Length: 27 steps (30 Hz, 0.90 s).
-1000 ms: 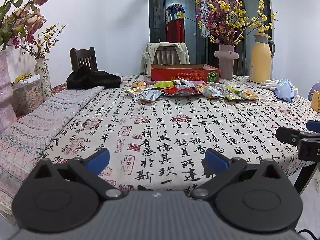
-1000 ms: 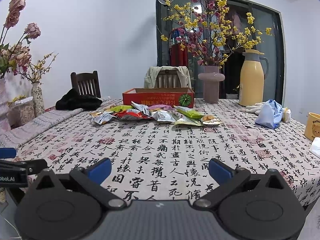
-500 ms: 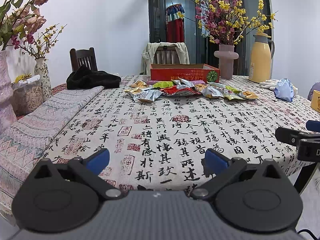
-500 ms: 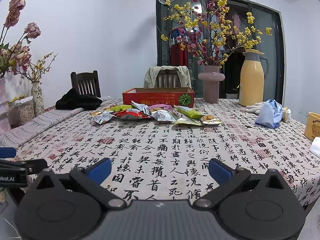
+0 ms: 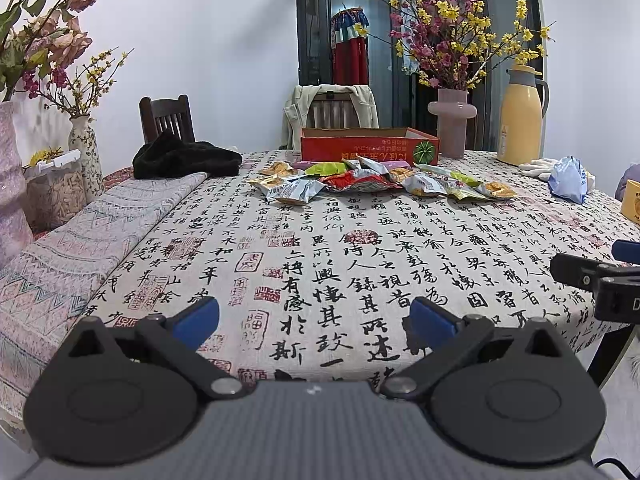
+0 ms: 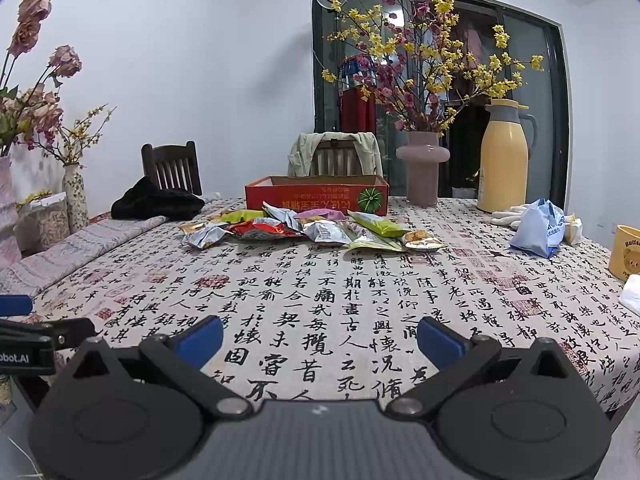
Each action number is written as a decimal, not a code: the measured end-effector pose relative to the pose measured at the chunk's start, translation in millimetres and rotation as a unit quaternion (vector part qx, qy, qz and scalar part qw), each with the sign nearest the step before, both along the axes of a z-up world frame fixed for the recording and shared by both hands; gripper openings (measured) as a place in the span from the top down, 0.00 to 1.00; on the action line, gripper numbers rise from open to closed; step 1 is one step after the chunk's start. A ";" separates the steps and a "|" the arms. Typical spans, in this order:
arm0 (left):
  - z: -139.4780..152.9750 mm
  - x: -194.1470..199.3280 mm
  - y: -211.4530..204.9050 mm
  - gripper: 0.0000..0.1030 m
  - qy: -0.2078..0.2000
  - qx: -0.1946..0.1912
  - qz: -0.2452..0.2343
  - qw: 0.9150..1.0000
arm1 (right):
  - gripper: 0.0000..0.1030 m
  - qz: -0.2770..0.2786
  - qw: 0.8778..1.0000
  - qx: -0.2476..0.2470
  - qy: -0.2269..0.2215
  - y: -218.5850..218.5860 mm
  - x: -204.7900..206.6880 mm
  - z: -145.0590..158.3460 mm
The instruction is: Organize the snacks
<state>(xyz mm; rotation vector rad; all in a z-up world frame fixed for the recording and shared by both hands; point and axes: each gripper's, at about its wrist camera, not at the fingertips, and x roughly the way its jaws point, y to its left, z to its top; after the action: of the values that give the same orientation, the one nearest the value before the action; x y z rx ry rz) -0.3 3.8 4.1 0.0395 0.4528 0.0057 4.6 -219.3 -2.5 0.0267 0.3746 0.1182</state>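
Snack packets (image 6: 316,230): loose row of small foil and plastic sachets lying flat at the far side of the worktop, just in front of the red box; some overlap, some lie singly.
Handling (judged): light, soft, crinkly; the film is likely slippery and the contents crushable. Puffed packets will yield under pressure.
Where to grip (judged): a crimped end seal or a free corner, with a light pinch. Outer packets come first: the silver one (image 6: 202,236) at the 9 o'clock end and the biscuit one (image 6: 424,240) at the 3 o'clock end.
Red box (image 6: 316,196): open-topped carton at 12 o'clock behind the row, touching or just beside it; the likely destination. Stiff walls, contents hidden.
Worktop (image 6: 320,300): covered with calligraphy-print cloth, bare between the grippers and the packets.
Left gripper (image 5: 314,316): at the near edge, well apart from the packets; fingers spread wide, holding nothing.
Right gripper (image 6: 320,334): likewise at the near edge; fingers spread wide, empty.
Surroundings: pink vase (image 6: 422,174) and yellow flask (image 6: 504,156) at 1 to 2 o'clock, blue bag (image 6: 538,234) at 3 o'clock, black cloth (image 6: 156,204) at 10 o'clock.
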 end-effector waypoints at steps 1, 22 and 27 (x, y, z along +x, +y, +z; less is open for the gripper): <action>0.0 0.0 0.0 0.00 0.000 0.000 0.000 1.000 | 0.00 0.000 1.000 0.000 0.000 -0.1 0.0 0.1; 0.7 18.4 5.2 0.00 -0.001 0.004 0.014 1.000 | 0.00 -0.001 1.000 -0.011 -0.015 -2.3 9.5 0.5; 2.2 45.3 12.4 0.00 -0.002 -0.003 0.028 1.000 | 0.00 -0.001 1.000 -0.022 -0.018 -3.4 31.3 -1.3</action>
<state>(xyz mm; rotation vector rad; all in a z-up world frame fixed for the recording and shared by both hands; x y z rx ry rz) 45.0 16.2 6.3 0.0216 0.4505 0.0604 35.9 -222.6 -3.8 -0.0186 0.3419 0.1092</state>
